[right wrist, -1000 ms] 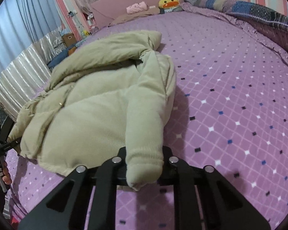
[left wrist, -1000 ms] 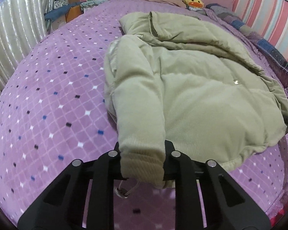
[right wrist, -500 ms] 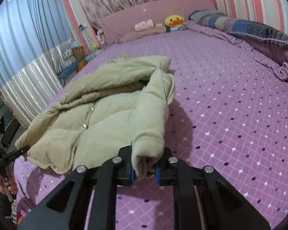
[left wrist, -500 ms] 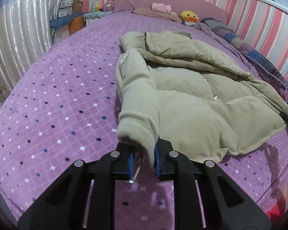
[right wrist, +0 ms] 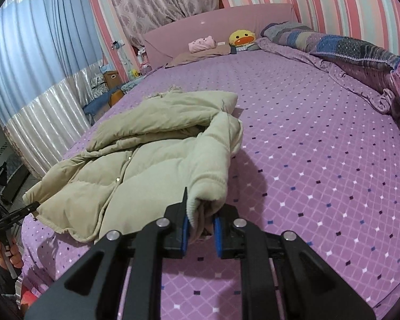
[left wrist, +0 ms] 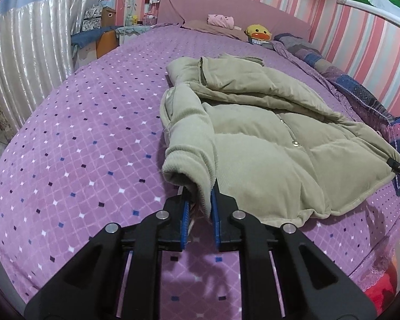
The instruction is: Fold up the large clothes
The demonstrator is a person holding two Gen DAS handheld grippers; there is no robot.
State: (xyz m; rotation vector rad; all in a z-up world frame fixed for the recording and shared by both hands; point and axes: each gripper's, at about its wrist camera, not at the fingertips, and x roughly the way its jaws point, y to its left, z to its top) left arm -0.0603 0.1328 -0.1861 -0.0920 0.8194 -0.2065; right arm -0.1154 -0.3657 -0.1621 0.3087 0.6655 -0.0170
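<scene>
the left tongs (left wrist: 199, 200) are nearly closed, their blue-lined pads pinching the ribbed cuff of one sleeve (left wrist: 192, 154) of a beige puffer jacket (left wrist: 266, 144) — only a narrow gap, filled with fabric, shows between the pads. the cuff is lifted off the purple diamond-patterned bed cover (left wrist: 80, 144), and the sleeve arches up from the jacket's left side, which lies flat on the bed with its snap front facing up and its collar toward the headboard. at the far right edge of this view a black tip of the other tool touches the jacket's other side. the right tongs (right wrist: 200, 222) are likewise closed down to a narrow gap on the other sleeve's cuff (right wrist: 208, 186), the fabric bunched between the blue pads and raised above the cover (right wrist: 320, 160); the jacket (right wrist: 146, 160) spreads to the left of them. beyond, near the pink headboard, sit a yellow duck plush (right wrist: 242, 38) and a folded pink item (right wrist: 202, 44) — well apart from the jacket.
</scene>
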